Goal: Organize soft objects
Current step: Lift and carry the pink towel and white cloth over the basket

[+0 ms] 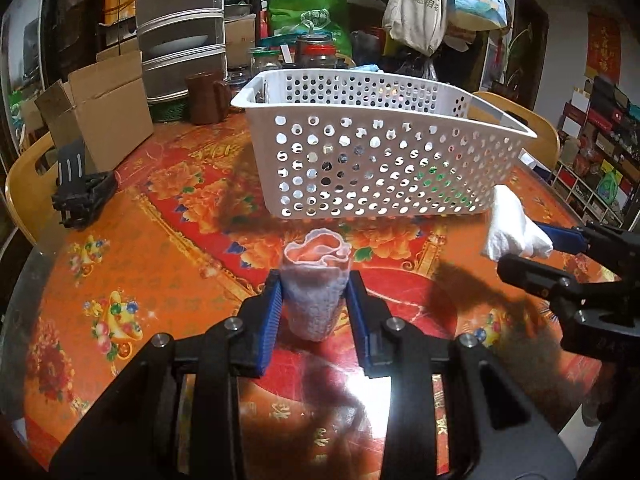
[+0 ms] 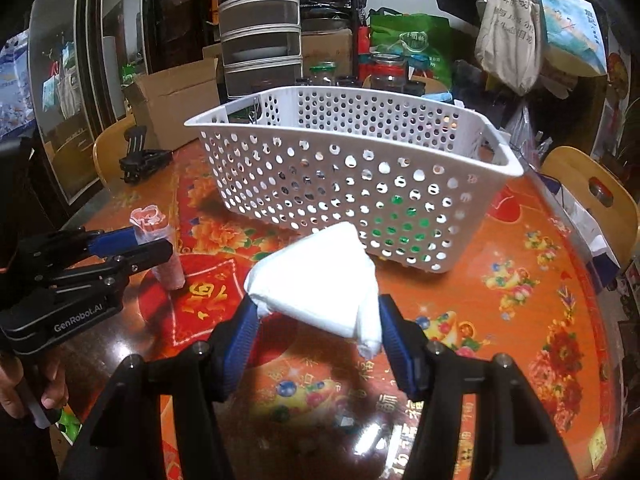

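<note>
My left gripper (image 1: 315,286) is shut on a pale pink rolled cloth (image 1: 316,280), held upright above the table; the gripper (image 2: 132,244) and the cloth (image 2: 154,224) also show in the right wrist view. My right gripper (image 2: 316,312) is shut on a folded white cloth (image 2: 320,280), held above the table in front of the basket; the gripper (image 1: 532,244) and the white cloth (image 1: 510,226) show at the right of the left wrist view. A white perforated plastic basket (image 1: 380,160) (image 2: 352,176) stands beyond both; I see nothing inside it.
The round table (image 1: 160,240) has a red and orange flowered cover. A black clamp stand (image 1: 80,192) and a cardboard box (image 1: 100,108) sit at the left. A brown mug (image 1: 208,98), jars (image 2: 384,70) and stacked containers (image 1: 180,32) stand behind the basket. Wooden chairs (image 2: 588,188) ring the table.
</note>
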`<state>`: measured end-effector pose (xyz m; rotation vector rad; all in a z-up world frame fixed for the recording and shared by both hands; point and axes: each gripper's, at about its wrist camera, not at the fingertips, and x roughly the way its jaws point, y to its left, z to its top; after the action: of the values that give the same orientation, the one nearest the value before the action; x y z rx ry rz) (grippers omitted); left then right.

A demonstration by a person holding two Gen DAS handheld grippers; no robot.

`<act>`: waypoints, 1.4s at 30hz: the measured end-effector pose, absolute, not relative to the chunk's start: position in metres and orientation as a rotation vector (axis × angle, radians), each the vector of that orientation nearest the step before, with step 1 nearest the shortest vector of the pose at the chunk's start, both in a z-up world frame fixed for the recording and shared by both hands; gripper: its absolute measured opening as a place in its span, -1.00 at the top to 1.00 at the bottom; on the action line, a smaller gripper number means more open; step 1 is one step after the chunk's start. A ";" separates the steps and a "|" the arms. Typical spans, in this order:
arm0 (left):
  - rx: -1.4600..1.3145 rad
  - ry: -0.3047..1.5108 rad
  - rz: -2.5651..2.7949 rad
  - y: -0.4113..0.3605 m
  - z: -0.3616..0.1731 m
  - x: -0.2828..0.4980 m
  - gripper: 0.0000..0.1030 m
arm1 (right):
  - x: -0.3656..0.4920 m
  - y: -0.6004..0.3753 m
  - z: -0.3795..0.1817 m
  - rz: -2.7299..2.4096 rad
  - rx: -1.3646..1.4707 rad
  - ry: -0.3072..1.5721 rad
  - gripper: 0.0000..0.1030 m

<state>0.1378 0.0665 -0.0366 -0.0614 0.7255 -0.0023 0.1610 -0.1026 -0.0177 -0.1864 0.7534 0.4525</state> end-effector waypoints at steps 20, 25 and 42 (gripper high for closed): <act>-0.047 0.612 -0.013 0.061 0.039 0.118 0.43 | 0.152 -0.119 0.033 0.423 -0.214 0.655 -0.15; -0.039 0.591 -0.023 0.056 0.063 0.127 0.43 | 0.158 -0.125 0.050 0.415 -0.213 0.631 -0.15; -0.081 0.625 -0.037 0.050 0.120 0.235 0.43 | 0.242 -0.122 0.095 0.391 -0.225 0.668 -0.15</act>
<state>0.2347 0.0502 0.1201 -0.0806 0.6251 -0.0374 0.2417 -0.1218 0.0950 -0.2252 0.6678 0.3912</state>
